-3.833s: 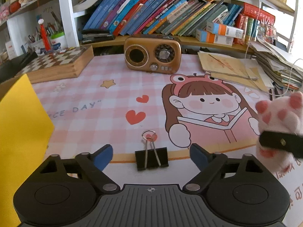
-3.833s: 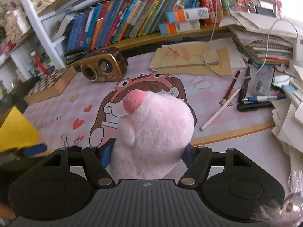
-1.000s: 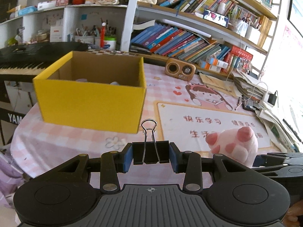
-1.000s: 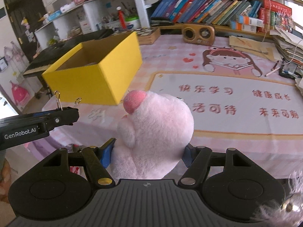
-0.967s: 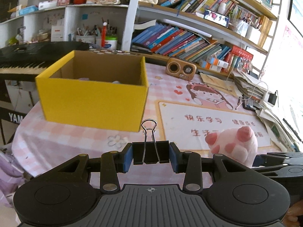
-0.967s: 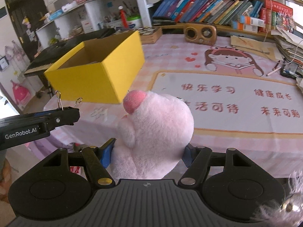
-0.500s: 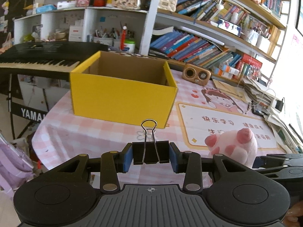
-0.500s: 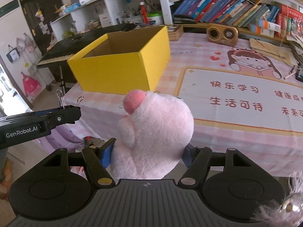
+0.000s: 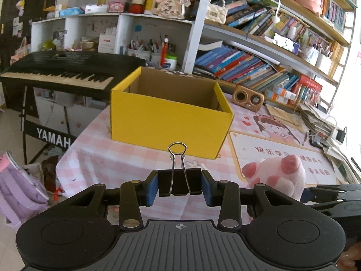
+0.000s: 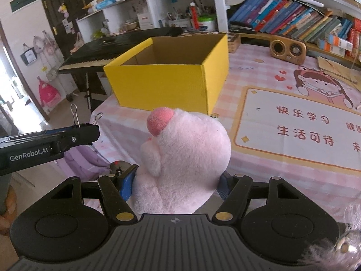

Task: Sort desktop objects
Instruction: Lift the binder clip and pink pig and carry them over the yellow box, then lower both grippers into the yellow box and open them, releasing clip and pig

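My left gripper (image 9: 179,184) is shut on a black binder clip (image 9: 179,181), whose wire handles stand up between the blue pads. In the right wrist view the same left gripper (image 10: 89,133) shows from the side at the left, with the clip's handles (image 10: 75,115) sticking up. My right gripper (image 10: 176,185) is shut on a pink plush paw toy (image 10: 182,160), also visible in the left wrist view as the plush toy (image 9: 274,176) at the right. Ahead of both stands an open yellow cardboard box (image 9: 169,115) (image 10: 171,79) on the pink checked tablecloth; its inside is mostly hidden.
A black keyboard piano (image 9: 56,70) stands left of the table, past its edge. A golden retro radio (image 9: 248,99) sits behind the box. Bookshelves (image 9: 248,63) line the back, and paper stacks (image 9: 315,117) lie at the right. A printed desk mat (image 10: 304,126) lies right of the box.
Both grippers have drawn back from the table with their loads, so the yellow box looks smaller and farther. The piano and floor have come into view at the left.
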